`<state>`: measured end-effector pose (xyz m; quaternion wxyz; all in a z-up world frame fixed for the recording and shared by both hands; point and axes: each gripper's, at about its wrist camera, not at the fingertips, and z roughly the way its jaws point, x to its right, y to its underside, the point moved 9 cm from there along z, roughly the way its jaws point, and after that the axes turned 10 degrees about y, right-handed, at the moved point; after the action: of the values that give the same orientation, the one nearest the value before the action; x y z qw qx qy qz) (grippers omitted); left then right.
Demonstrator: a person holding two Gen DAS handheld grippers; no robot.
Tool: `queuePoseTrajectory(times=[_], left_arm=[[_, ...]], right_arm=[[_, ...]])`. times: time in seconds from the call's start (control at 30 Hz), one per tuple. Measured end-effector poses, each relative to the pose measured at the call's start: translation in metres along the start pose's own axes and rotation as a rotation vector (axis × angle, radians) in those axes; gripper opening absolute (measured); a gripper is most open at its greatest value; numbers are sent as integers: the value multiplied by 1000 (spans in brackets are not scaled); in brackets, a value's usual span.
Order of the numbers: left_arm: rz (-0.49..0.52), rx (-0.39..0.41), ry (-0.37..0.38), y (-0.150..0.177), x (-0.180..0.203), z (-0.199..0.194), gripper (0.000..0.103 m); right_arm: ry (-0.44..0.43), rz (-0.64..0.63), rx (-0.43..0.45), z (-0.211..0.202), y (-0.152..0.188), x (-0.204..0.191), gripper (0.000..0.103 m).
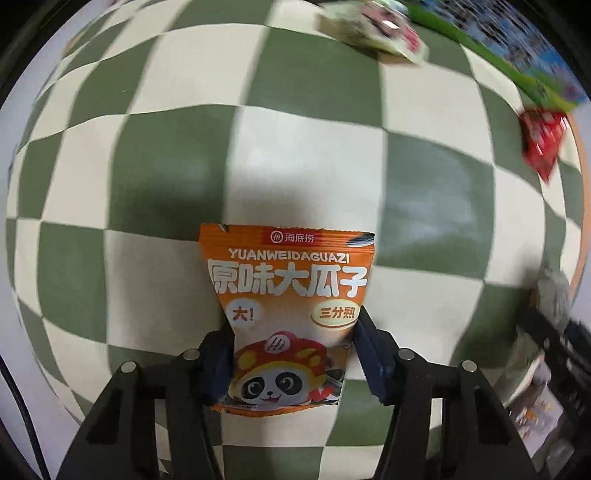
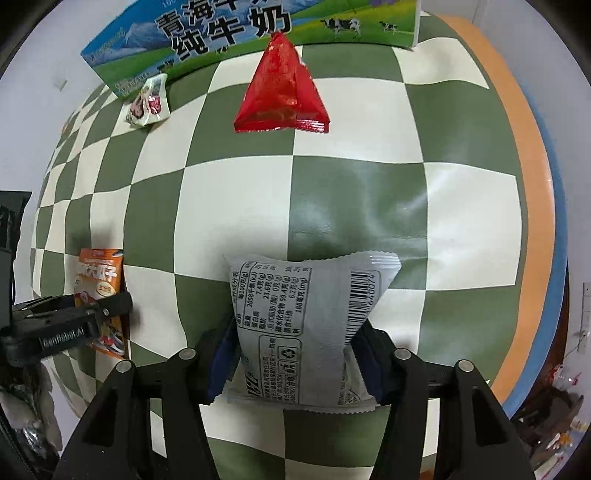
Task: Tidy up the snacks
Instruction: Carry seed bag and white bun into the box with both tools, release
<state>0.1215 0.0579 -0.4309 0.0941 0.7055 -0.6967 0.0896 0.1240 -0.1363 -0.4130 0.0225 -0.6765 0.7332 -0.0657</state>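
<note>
Showing only rightward: grey packet [image 2: 306, 332], milk carton [image 2: 229, 33].

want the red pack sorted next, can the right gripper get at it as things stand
Probably not yet. The way to the red pack lies bare over the checked cloth, but the right gripper is shut on a grey pack, which it must set down first.

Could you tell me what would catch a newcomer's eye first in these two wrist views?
Most striking is that each gripper holds a snack: the left gripper is shut on an orange sunflower seed packet with a panda, the right gripper on a grey packet showing its barcode. Farther back on the green-and-white checkered tablecloth lies a bright red packet before a milk carton box.
</note>
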Motion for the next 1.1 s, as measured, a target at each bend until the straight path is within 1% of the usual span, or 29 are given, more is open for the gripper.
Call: queuePoseTrajectory(times=[0.07,0.13,0.2,0.27,0.33,0.37,0.43,0.5,0.57,0.67,0.7,0.73,0.77,0.8,0.87,0.9,0.93,0.97,1.0,1.07,1.1], left_arm=[[-38,15,12,1,-6,-2,55],[-53,-4,35,13,-3,5,56],[-19,-22,19,16,-1,11,58],[-8,-6,3,17,3,10,56],[-12,13,4,16,12,4,53],[-14,18,20,-3,23,-1,52],[-18,32,70,-5,37,-16,52],[-2,56,127,-14,57,-36,52],[29,102,184,-34,85,-64,52],[86,152,262,-76,125,-107,52],[105,173,288,-105,137,-123,52],[118,187,301,-132,131,-138,52],[133,202,307,-146,129,-155,52],[148,221,306,-170,137,-170,52],[166,250,295,-226,142,-200,52],[172,263,279,-249,146,-205,52],[176,266,270,-277,141,-208,52],[180,260,257,-299,142,-210,52],[174,255,238,-315,141,-212,52],[164,216,213,-352,143,-198,52],[152,201,207,-362,138,-193,52]], right_arm=[[-5,0,6,-2,3,0,57],[-4,-1,2,-2,4,0,57],[5,-4,-13,3,4,0,58],[26,-24,-26,8,3,-2,58],[43,-39,-26,11,2,-3,59],[45,-41,-22,10,2,-3,57],[11,-34,-11,2,-2,-4,49],[-46,-16,-14,-10,-10,-5,47],[-99,5,8,-30,-27,-4,47],[-165,9,77,-72,-68,-3,47],[-177,4,103,-87,-85,-2,47],[-188,1,136,-104,-105,-1,47],[-197,-2,165,-118,-124,2,47],[-199,-14,198,-133,-149,4,47],[-198,-23,247,-153,-184,0,47],[-186,-37,270,-162,-211,1,47],[-173,-46,285,-165,-231,0,47],[-160,-50,300,-167,-256,1,47],[-144,-59,301,-165,-280,0,47],[-132,-66,287,-155,-318,0,47],[-126,-68,272,-147,-335,-5,47]])
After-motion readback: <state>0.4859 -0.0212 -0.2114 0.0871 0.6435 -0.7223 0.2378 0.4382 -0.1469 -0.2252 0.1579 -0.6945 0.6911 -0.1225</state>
